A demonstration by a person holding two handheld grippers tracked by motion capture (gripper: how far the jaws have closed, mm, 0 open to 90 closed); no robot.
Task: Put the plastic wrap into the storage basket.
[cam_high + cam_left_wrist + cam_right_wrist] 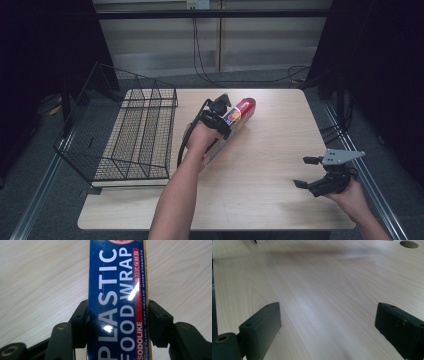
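Blue and red, the box of plastic food wrap lies slanted near the middle of the wooden table, just right of the wire basket. The person's left forearm reaches forward from the bottom edge, and the left gripper is clenched on this box, its jaws pressing on both long sides. The right gripper rests low at the table's right side, well apart, its jaws spread wide with bare wood between them.
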